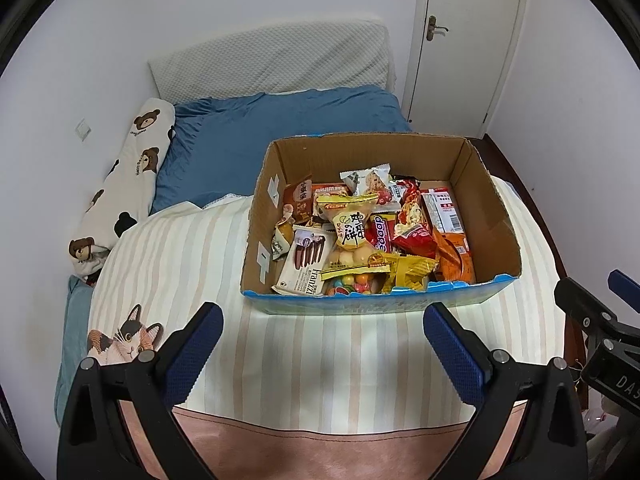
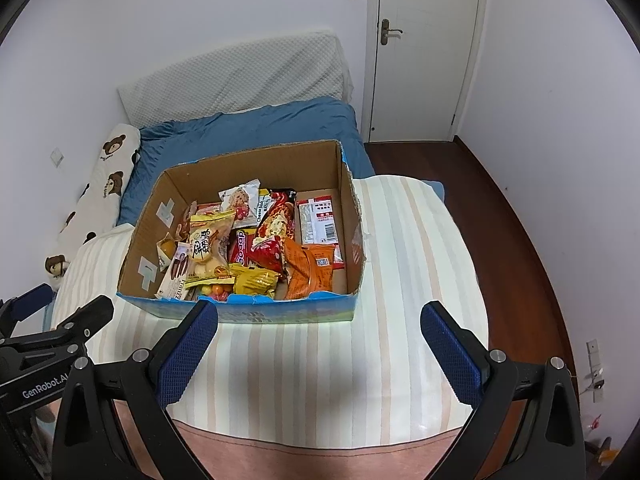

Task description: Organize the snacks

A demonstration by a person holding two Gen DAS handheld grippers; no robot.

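a big bed (image 1: 280, 360) filled most of the room, with a striped blanket (image 2: 400, 280) on the near part and a blue sheet (image 1: 280, 132) on the far part. a white pillow (image 1: 272, 60) leaned on the wall at the far end, and a long bear pillow (image 1: 132, 168) lay along the left side. a white door (image 2: 424, 52) stood shut in the far corner, next to a dark wood floor (image 2: 512, 220).

a cardboard box (image 1: 492, 216) sat on the striped blanket, open on top. the snacks (image 1: 360, 236) were all inside it, piled mostly on the left and middle. a yellow bag (image 1: 352, 224) lay on top of the pile. a red bag (image 2: 272, 240) lay just to its right, and an orange bag (image 2: 308, 272) was near the front right. a white cookie pack (image 1: 304, 264) lay at the front left.

the left claw (image 1: 322, 324) hung over the blanket, just in front of the box, spread wide and holding nothing. the right claw (image 2: 318, 322) hung just in front of the box too, also spread wide and holding nothing.
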